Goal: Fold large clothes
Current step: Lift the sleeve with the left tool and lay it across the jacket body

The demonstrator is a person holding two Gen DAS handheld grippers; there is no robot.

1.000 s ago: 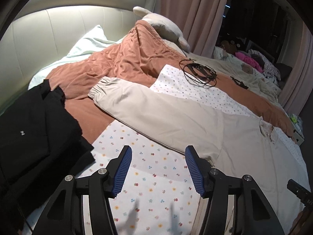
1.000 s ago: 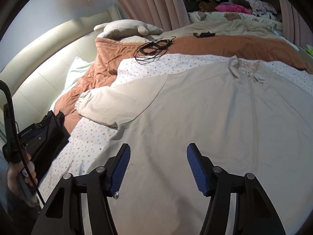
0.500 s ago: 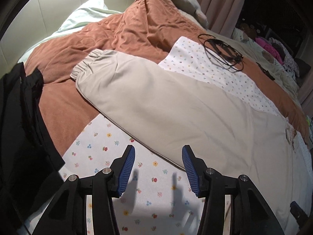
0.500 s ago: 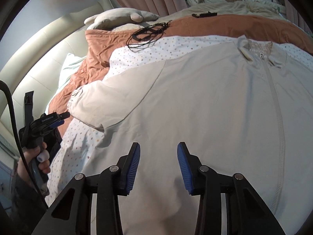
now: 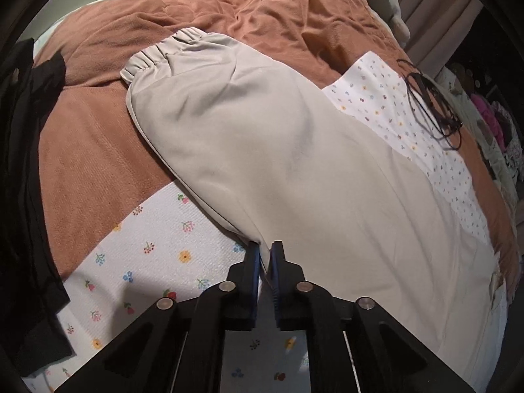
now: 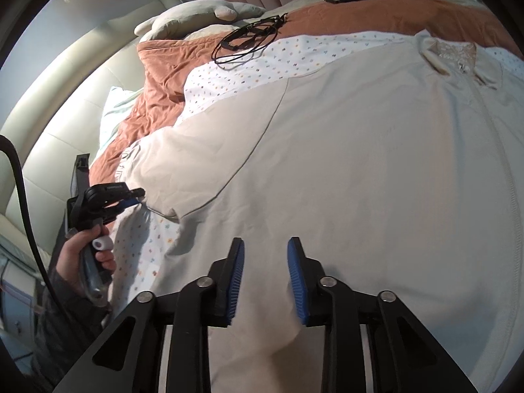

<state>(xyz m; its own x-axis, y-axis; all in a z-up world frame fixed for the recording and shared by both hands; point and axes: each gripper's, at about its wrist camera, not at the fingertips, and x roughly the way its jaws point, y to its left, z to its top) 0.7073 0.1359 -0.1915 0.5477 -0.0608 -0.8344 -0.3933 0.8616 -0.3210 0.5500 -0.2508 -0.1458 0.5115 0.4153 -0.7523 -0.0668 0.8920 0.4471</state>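
Observation:
A large beige zip jacket (image 5: 294,163) lies spread flat on the bed, one sleeve stretched toward its elastic cuff (image 5: 157,55). My left gripper (image 5: 265,255) sits where the sleeve's lower edge meets the body, its blue pads drawn together on that fabric edge. From the right wrist view the left gripper (image 6: 137,195) shows at the sleeve's underside, with a person's hand (image 6: 78,252) on its handle. My right gripper (image 6: 265,262) hovers low over the jacket (image 6: 360,163) near its hem. Its jaws are closing, with fabric below and between them, and the pads do not press on it.
A floral white sheet (image 5: 147,262) and a brown blanket (image 5: 98,147) lie under the jacket. A black garment (image 5: 23,163) is heaped at the left. A tangled black cable (image 6: 249,39) rests beyond the jacket, with a plush pillow (image 6: 196,16) and a padded headboard (image 6: 49,131) behind.
Both grippers came down toward the jacket. The left one slid to the sleeve's lower edge and its jaws went from wide apart to shut. The right jaws narrowed.

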